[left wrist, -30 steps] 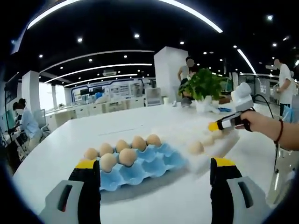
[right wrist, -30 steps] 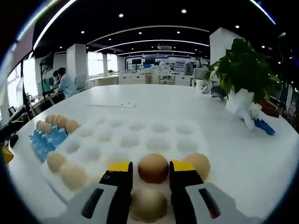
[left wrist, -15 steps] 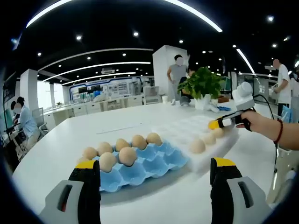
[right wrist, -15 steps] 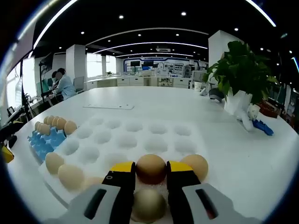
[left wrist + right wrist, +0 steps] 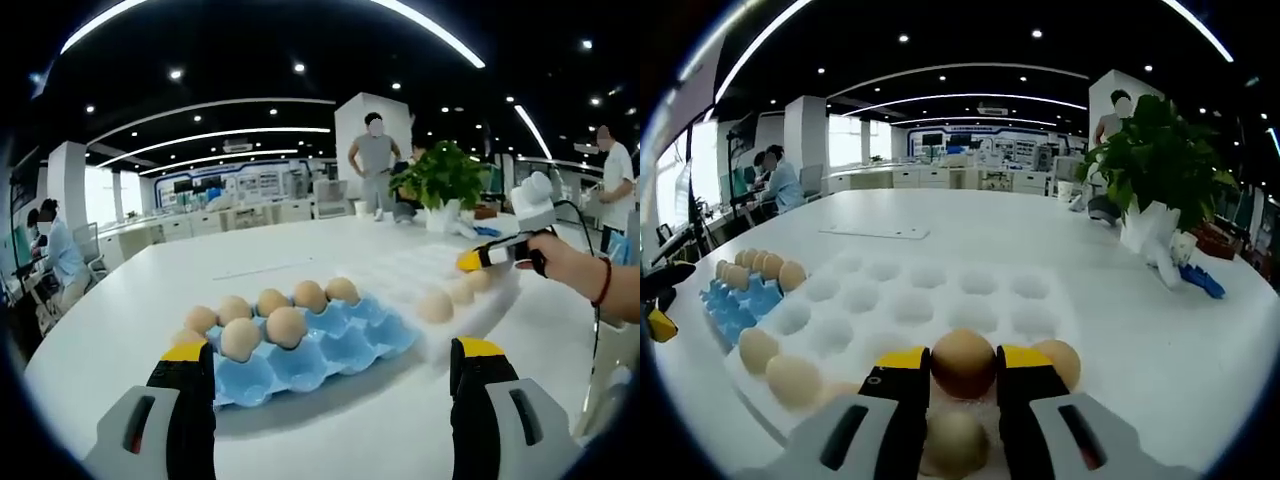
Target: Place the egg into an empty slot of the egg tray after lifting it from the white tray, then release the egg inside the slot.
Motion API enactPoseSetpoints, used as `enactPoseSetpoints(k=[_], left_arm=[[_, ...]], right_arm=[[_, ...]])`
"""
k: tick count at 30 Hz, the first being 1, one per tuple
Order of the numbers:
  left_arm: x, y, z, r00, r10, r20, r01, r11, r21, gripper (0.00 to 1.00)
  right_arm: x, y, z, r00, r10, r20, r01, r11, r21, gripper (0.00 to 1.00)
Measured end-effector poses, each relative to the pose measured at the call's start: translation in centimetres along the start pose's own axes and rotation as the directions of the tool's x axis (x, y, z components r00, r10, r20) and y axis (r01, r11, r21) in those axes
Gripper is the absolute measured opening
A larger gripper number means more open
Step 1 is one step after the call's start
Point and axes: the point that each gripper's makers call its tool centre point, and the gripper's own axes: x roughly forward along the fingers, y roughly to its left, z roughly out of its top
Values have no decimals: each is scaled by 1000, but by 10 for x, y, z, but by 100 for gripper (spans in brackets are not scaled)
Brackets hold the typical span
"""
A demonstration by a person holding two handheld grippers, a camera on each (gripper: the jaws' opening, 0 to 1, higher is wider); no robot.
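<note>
1. Between the yellow-tipped jaws of the right tongs [image 5: 962, 362], a brown egg [image 5: 963, 362] is pinched on both sides, over the near edge of the white tray [image 5: 930, 300]; the left gripper view shows these tongs [image 5: 470, 262] out over that tray [image 5: 420, 275].
2. Left tongs [image 5: 325, 355] hover with jaws spread wide and nothing between them, just short of the blue egg tray [image 5: 310, 345] on the white surface [image 5: 130, 310].
3. Judged from this, the lift is the step in hand: raise the egg straight up until it clears the dimples and the neighbouring eggs, one just to its right [image 5: 1060, 362] and a paler one below it [image 5: 953, 440].
4. Keep the squeeze light and steady, then carry it across to an empty blue cup at the front or right of the egg tray.
5. Held egg looks smooth, matte, warm brown, darker than the pale ones at the tray's left.
6. Six or seven eggs sit in the blue tray's back and left cups [image 5: 285, 325].
</note>
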Motion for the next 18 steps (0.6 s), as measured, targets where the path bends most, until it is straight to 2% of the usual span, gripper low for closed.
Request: enactPoseSetpoints(k=[12, 18], left_arm=[[1, -9, 0, 1000, -16, -5, 16, 1000, 25, 100], [-7, -6, -3, 1000, 0, 8, 0, 1000, -15, 100]], right_arm=[[-15, 0, 7, 999, -18, 39, 19, 999, -30, 27], [-20, 1, 10, 998, -20, 52, 22, 999, -35, 27]])
